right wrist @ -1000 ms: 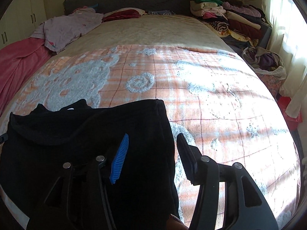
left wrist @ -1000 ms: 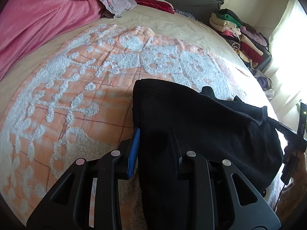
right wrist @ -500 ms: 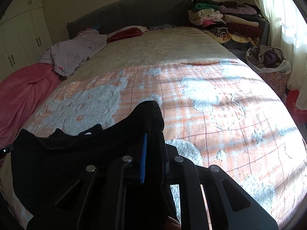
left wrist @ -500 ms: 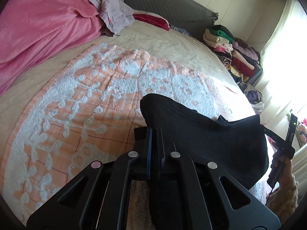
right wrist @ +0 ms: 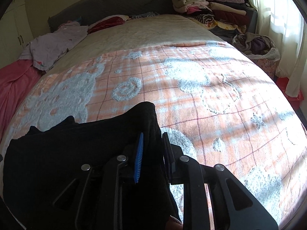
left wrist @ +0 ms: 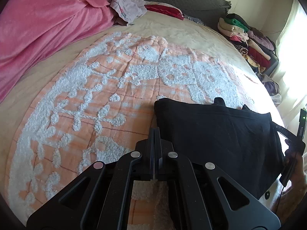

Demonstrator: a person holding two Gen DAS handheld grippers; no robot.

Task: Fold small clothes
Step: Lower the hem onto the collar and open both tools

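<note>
A small black garment (left wrist: pixel 220 134) is stretched between my two grippers above an orange and white tufted blanket (left wrist: pixel 96 99) on the bed. My left gripper (left wrist: pixel 154 132) is shut on the garment's left edge. My right gripper (right wrist: pixel 152 140) is shut on the garment's (right wrist: pixel 76 149) right corner, with cloth bunched between its fingers. In the left wrist view the right gripper's body (left wrist: pixel 293 143) shows at the far right edge.
A pink blanket (left wrist: pixel 38 25) and a lilac garment (left wrist: pixel 124 2) lie at the bed's far left. A stack of folded clothes (right wrist: pixel 211 5) stands at the far right by the window. A basket of clothes (right wrist: pixel 257 48) sits beside the bed.
Both grippers were open around the garment's edges, then shut on them. They have lifted the garment and pulled it taut off the blanket.
</note>
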